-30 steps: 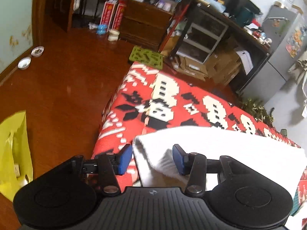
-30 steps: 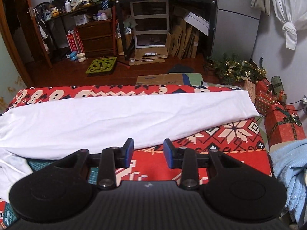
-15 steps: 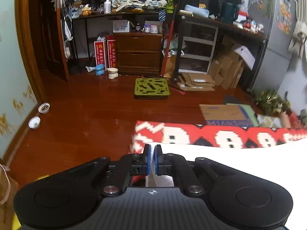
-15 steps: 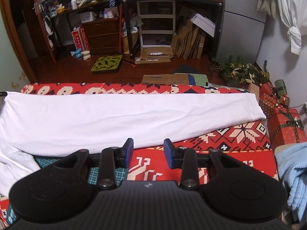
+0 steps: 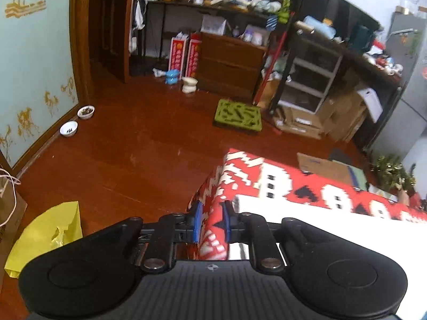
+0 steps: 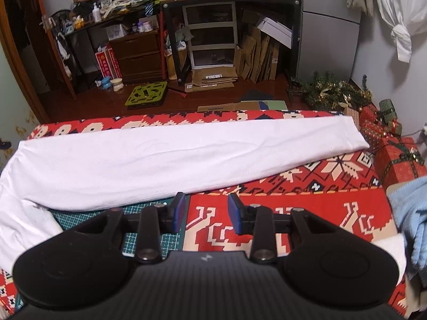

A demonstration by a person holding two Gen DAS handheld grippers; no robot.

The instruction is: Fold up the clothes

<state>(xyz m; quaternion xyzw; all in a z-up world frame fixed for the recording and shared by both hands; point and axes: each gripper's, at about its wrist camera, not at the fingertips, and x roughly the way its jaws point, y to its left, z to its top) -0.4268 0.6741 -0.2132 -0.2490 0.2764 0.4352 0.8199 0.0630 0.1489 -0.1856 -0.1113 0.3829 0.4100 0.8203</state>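
Long white folded cloth garment [image 6: 186,157] lying across the red patterned surface [image 6: 293,208]

Left claw [image 5: 210,221] is opening, empty; right claw [image 6: 205,212] is standing apart, empty, garment at twelve o'clock, long axis nine-to-three.

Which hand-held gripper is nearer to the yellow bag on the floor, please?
The left. The left hand-held gripper, jaws opening and empty, hangs over the bed's corner beside the yellow bag. The right hand-held gripper hovers mid-bed by the white garment.
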